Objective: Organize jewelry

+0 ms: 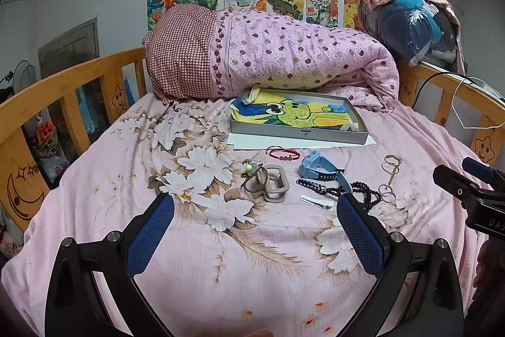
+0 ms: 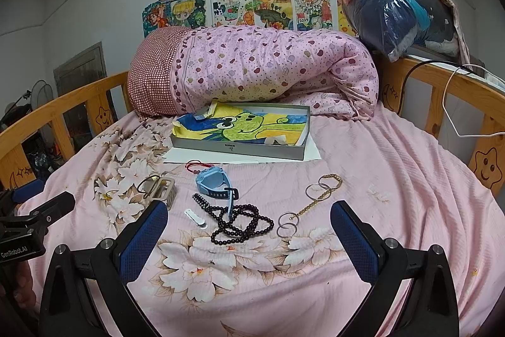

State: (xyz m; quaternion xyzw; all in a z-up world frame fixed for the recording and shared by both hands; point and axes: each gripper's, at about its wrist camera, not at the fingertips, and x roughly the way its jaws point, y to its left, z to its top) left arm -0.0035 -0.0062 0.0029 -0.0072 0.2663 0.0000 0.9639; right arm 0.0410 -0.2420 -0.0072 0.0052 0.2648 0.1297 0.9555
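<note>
- Your left tool [image 1: 255, 229] and right tool [image 2: 249, 234] both gape wide, holding nothing.
- Black beads [image 2: 241, 223], blue watch [image 2: 214, 182] and ring chain [image 2: 311, 201] lie loose on the bed [image 2: 394, 179].
- Grey box [image 2: 240, 149] sits behind them, before the rolled quilt [image 2: 268, 68].

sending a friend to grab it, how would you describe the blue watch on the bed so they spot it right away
Find the shallow grey box with the frog drawing on the pink bedsheet. Just in front of it lies a scatter of jewelry, and the watch sits in the middle, touching the black bead necklace. It is the only light blue, chunky plastic piece there.
</note>
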